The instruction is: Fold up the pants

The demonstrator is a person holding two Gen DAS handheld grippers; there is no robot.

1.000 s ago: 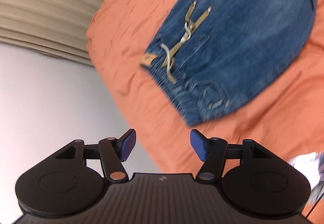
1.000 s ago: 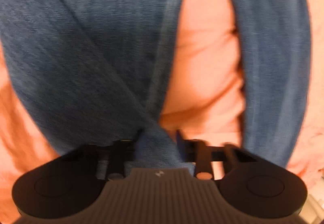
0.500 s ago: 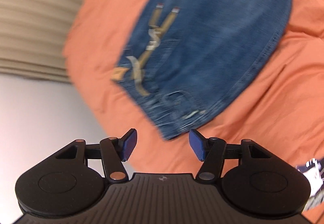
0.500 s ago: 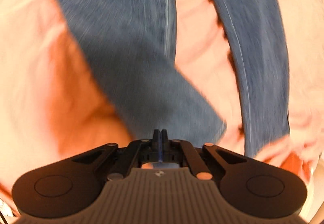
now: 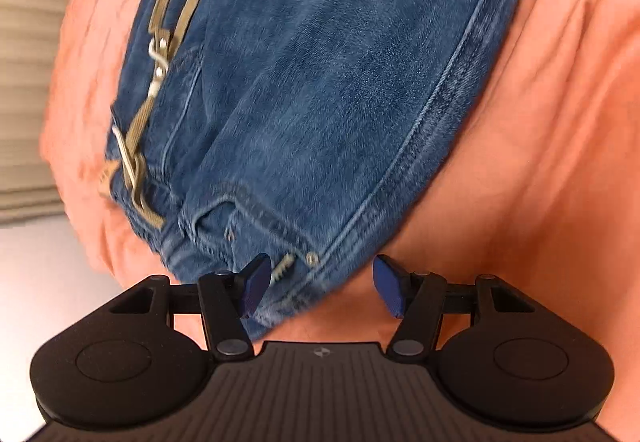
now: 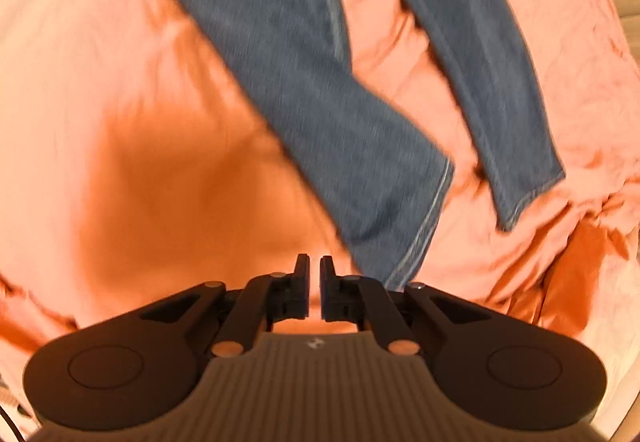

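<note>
While the blue denim pants (image 5: 320,82) lie spread on the orange bedsheet (image 5: 540,182), the left gripper (image 5: 320,284) hangs at their waistband corner, its blue pads (image 5: 256,282) spread wide with the corner of the denim between them but not pinched. A khaki drawstring (image 5: 160,62) trails across the waist. In the right wrist view, the right gripper (image 6: 315,274) is nearly closed, a narrow slit between its fingers, grasping nothing, just beside the hem of the nearer pant leg (image 6: 320,102).

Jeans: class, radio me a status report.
Left gripper open at waistband corner. Right gripper nearly shut, empty. Jeans flat on sheet. Nothing blocking.
</note>
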